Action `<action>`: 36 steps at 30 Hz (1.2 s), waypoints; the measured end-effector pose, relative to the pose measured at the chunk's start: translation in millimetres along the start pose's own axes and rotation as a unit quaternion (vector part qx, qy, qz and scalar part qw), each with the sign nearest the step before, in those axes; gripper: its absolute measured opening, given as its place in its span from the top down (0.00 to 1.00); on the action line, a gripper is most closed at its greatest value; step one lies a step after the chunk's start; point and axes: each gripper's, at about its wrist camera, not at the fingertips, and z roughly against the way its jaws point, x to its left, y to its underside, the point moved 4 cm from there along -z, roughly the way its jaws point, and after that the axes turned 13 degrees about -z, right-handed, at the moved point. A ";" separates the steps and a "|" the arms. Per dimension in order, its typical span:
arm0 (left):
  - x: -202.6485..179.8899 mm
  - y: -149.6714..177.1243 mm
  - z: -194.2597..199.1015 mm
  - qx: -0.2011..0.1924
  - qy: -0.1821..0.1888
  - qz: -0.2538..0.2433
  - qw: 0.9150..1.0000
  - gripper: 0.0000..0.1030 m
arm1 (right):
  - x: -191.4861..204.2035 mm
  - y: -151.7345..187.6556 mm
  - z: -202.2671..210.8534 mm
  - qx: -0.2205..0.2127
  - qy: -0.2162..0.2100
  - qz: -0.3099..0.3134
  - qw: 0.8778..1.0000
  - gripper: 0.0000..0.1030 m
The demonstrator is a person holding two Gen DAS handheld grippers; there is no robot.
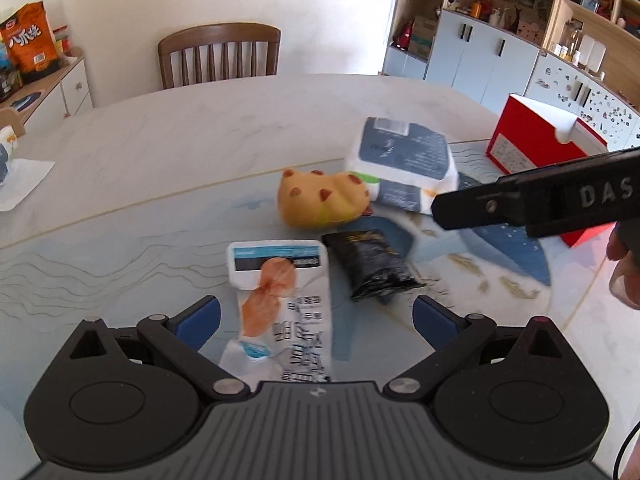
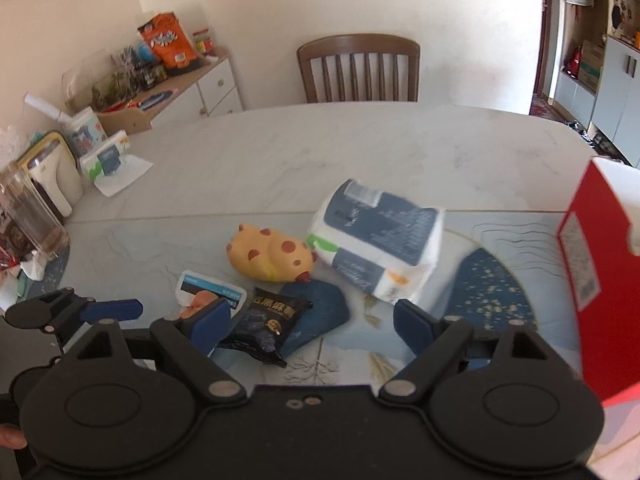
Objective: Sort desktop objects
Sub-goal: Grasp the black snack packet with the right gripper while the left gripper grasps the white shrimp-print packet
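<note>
On the table lie a white snack packet point(image 1: 280, 296), a black snack packet point(image 1: 370, 264), a yellow spotted squishy toy point(image 1: 320, 200) and a blue-white tissue pack point(image 1: 404, 160). My left gripper point(image 1: 316, 320) is open, jaws either side of the white packet's near end. My right gripper point(image 2: 312, 322) is open above the black packet point(image 2: 268, 322), with the toy point(image 2: 272, 256) and tissue pack point(image 2: 380, 240) beyond. The white packet point(image 2: 208, 290) lies left of it. The right gripper's body point(image 1: 540, 204) shows at the right of the left wrist view, and the left gripper's blue finger point(image 2: 112, 309) shows at the left of the right wrist view.
A red open box point(image 1: 540, 148) stands at the table's right, also close on the right in the right wrist view point(image 2: 600, 264). A wooden chair point(image 1: 220, 56) stands behind the table. Jars and a tissue box point(image 2: 108, 158) crowd the left edge. A sideboard point(image 2: 176, 92) carries snacks.
</note>
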 end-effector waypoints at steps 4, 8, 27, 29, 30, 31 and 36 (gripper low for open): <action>6.1 3.4 -7.8 0.004 0.001 0.002 1.000 0.00 | 6.7 2.6 -17.4 0.012 0.004 0.005 1.000 0.16; 10.5 5.2 -14.4 0.007 0.007 0.013 1.000 0.00 | 11.1 3.5 -28.5 0.018 0.008 0.006 1.000 0.16; 10.4 11.5 -31.8 0.017 0.003 0.002 1.000 0.01 | 19.8 12.3 -62.5 0.059 0.021 0.025 0.998 0.26; 10.6 12.4 -31.9 0.016 0.003 0.003 1.000 0.02 | 23.6 13.0 -62.7 0.059 0.019 0.032 0.998 0.28; 10.7 12.6 -31.8 0.015 0.003 0.003 1.000 0.02 | 25.4 13.4 -62.9 0.059 0.018 0.036 0.997 0.28; 10.9 12.6 -31.7 0.014 0.001 0.002 1.000 0.04 | 26.8 13.8 -63.8 0.061 0.017 0.038 0.997 0.29; 12.4 11.2 -31.4 0.009 -0.003 0.003 1.000 0.11 | 31.1 16.2 -67.6 0.069 0.017 0.048 0.996 0.38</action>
